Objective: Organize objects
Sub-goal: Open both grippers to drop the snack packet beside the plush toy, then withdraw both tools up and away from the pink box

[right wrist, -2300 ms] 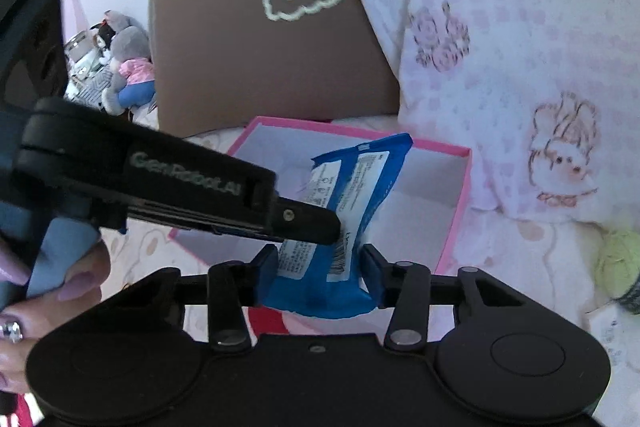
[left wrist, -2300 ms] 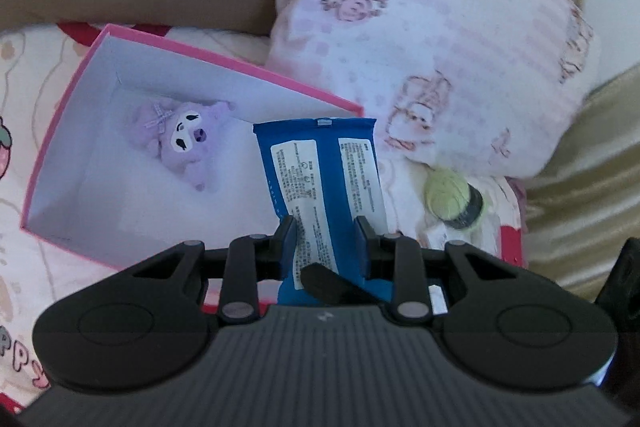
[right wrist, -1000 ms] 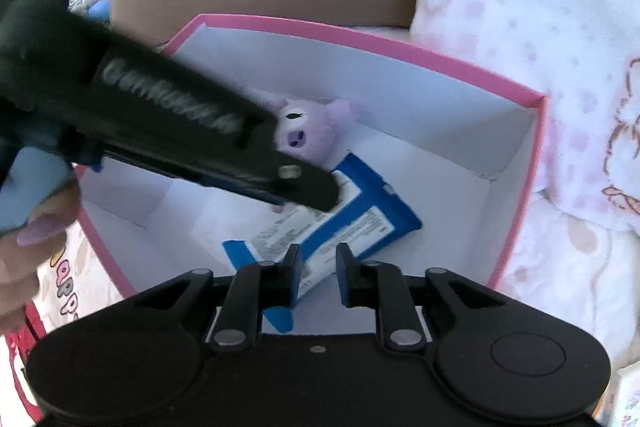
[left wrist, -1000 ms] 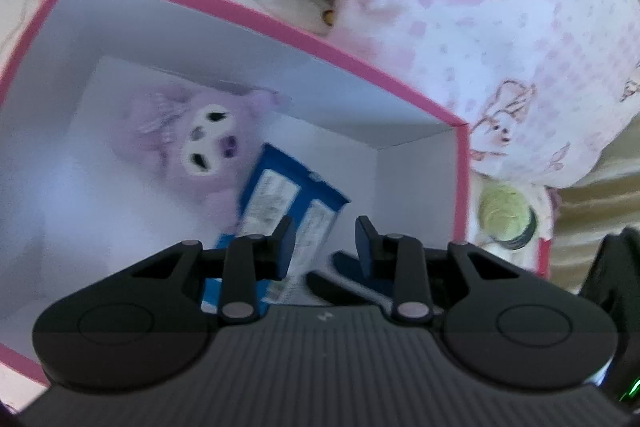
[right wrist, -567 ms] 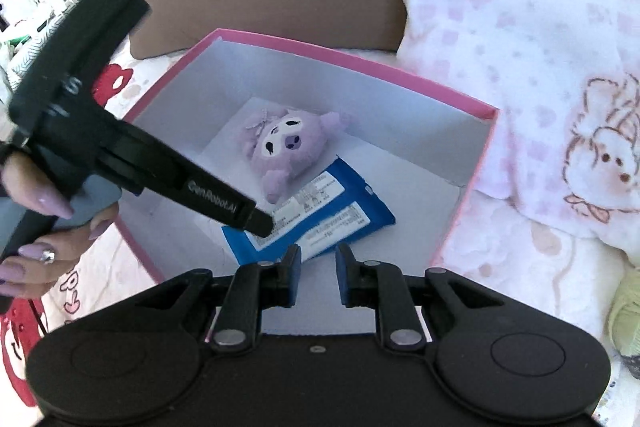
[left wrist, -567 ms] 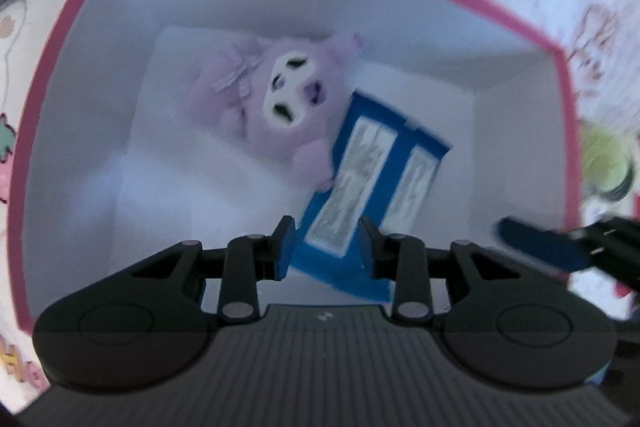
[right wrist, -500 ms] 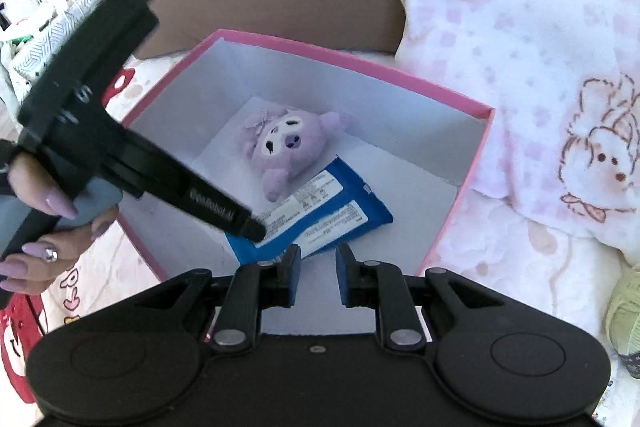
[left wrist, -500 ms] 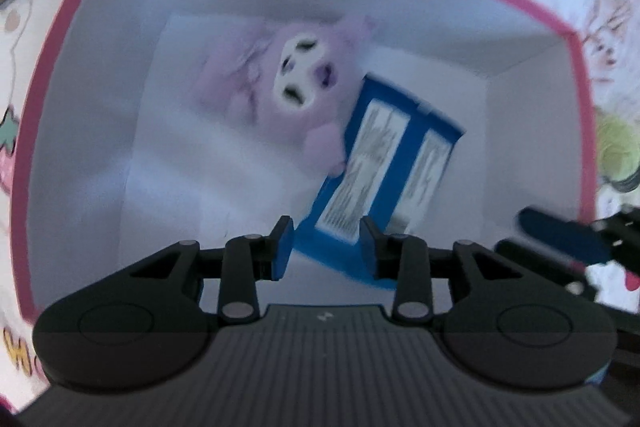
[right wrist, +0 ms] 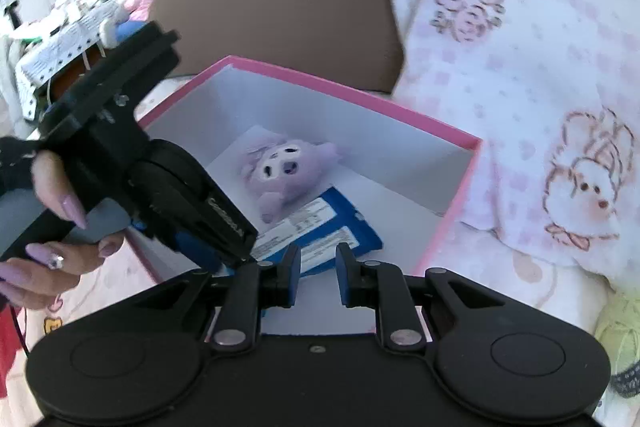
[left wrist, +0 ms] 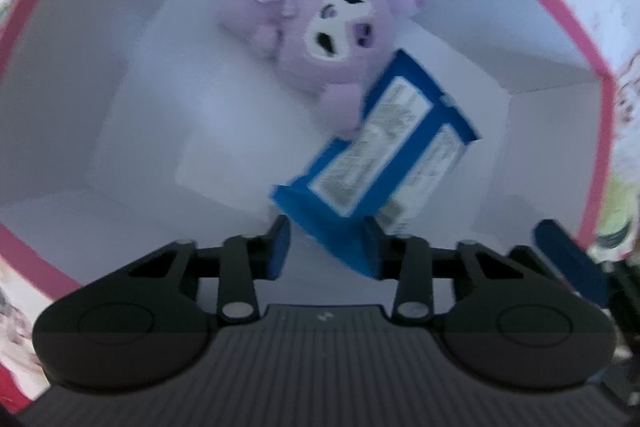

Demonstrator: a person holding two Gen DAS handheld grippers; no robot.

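- Blue pads of the left gripper (left wrist: pixel 325 247) stand part-way apart and straddle the near end of the blue packet (left wrist: pixel 384 163). The jaws have just been closing a little. One pad meets the packet's corner, the other shows a sliver of gap, so I judge it a loose straddle and not a grip.
- The packet lies flat on the floor of the white box (left wrist: pixel 100 27), just ahead of and below those fingers. Its long axis runs away from the gripper toward the far right corner.
- At the packet's far left edge the purple plush (left wrist: pixel 336 27) touches it, one paw over the wrapper.
- The left gripper is plainly the nearer to the packet. The right gripper (right wrist: pixel 318 267) hangs over the near rim with its jaws drawn together on nothing.
- Room: bare floor lies to the left of the packet, while the box's right wall stands near its far corner. A clear way out looks to be straight up, with no drag sideways into the plush.
- Beyond the box's right side, on the bedding, sits a lime yarn ball (right wrist: pixel 620 327), well apart from the packet and on the right hand's side. The floral pillow (right wrist: pixel 520 67) crowds that side.
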